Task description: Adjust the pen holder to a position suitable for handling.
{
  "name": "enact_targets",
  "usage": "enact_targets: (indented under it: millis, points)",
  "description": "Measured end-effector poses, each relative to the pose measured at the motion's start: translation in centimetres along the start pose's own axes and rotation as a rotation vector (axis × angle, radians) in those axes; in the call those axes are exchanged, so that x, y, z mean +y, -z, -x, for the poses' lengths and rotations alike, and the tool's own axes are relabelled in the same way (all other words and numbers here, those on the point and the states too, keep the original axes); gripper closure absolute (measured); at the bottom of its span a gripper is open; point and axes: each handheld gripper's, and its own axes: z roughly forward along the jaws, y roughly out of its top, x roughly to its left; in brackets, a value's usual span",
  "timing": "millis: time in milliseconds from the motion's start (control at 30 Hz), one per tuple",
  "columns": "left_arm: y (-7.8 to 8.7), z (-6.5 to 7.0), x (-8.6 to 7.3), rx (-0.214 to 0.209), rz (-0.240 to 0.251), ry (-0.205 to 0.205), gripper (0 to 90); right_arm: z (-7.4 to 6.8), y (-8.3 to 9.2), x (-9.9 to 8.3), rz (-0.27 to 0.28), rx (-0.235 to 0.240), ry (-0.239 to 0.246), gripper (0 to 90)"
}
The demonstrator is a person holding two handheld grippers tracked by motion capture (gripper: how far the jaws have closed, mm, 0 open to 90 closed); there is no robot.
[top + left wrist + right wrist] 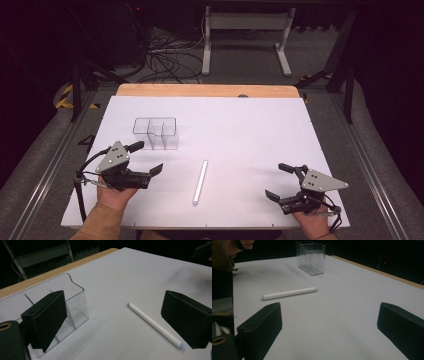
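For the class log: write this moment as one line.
left gripper open | right gripper open | white stick lying untouched between them | clear box empty

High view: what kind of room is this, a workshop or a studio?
Probably a lab set up for recording: a white table bearing a white stick and a clear divided box, a hand-held gripper in each hand, and loose cables on the dark floor.

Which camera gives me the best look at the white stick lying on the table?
The left gripper view: the white stick lies close and large between the open jaws, both bluish ends visible. The right gripper view shows the whole stick farther off, lying sideways. In the high view the stick is small, between the two grippers.
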Motion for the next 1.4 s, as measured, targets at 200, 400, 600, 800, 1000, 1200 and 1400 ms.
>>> enact_targets:
  millis: [200,400,600,800,1000,1200,1400]
  points:
    - [0.0,-1.0,1.2,-0.049,-0.062,-0.02,19.4,0.0,0.0,-0.1,-0.003,0.006,-0.003,6.6]
    - [0.0,-2.3,2.1,-0.084,-0.064,-0.004,20.3,-0.2,0.0,-0.2,-0.012,0.01,-0.01,6.6]
    - [-0.5,-3.2,3.1,-0.035,-0.125,-0.066,20.6,-0.2,0.0,-0.4,-0.015,0.016,-0.012,6.6]
    - [-1.1,-4.1,4.0,0.007,-0.166,-0.112,19.7,-0.3,-0.1,-0.4,-0.021,0.022,-0.011,6.7]
    - [-1.5,-5.4,4.1,-0.01,-0.17,-0.065,20.1,-0.3,0.1,-0.5,-0.019,0.019,-0.024,6.6]
    - [-2.1,-6.2,4.2,-0.007,-0.198,-0.072,22.3,-0.2,0.0,-0.5,-0.015,0.024,-0.025,6.6]
    - [-2.7,-6.7,4.4,-0.012,-0.242,-0.063,22.2,-0.1,0.0,-0.6,-0.011,0.034,-0.037,6.7]
